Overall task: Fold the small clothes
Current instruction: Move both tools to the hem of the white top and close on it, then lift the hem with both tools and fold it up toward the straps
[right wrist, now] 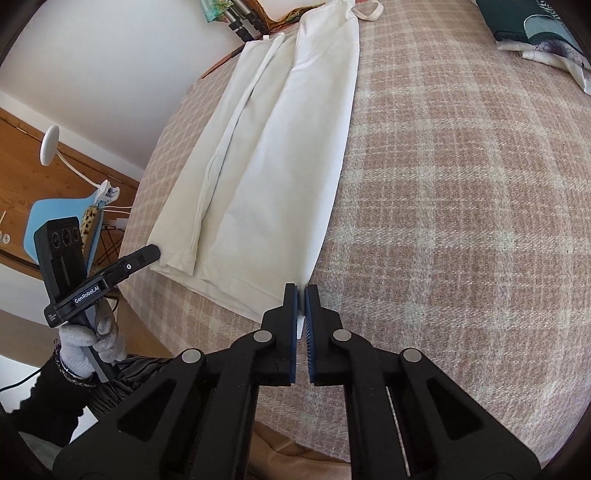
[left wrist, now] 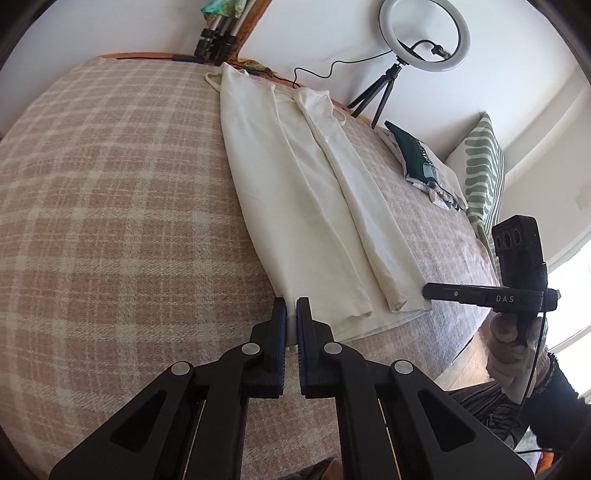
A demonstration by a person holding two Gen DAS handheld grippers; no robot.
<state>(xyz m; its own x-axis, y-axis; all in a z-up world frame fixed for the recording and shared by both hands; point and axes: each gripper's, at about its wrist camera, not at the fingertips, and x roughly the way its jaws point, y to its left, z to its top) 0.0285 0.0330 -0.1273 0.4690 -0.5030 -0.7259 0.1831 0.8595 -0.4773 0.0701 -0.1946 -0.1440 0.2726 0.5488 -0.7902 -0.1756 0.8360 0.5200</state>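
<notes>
A cream sleeveless garment (left wrist: 314,192) lies flat on the pink plaid blanket (left wrist: 110,203), both long sides folded inward, straps at the far end. My left gripper (left wrist: 291,306) is shut on its near left hem corner. My right gripper (right wrist: 301,295) is shut on the near right hem corner of the garment (right wrist: 266,155). The right gripper also shows in the left wrist view (left wrist: 428,290) at the hem's right end. The left gripper shows in the right wrist view (right wrist: 155,253) at the hem's left end.
A pile of dark green and patterned clothes (left wrist: 424,162) and a green-and-white pillow (left wrist: 484,166) lie at the far right. A ring light on a tripod (left wrist: 424,33) and tripod legs (left wrist: 218,40) stand behind the bed. A blue chair (right wrist: 62,218) stands left of the bed.
</notes>
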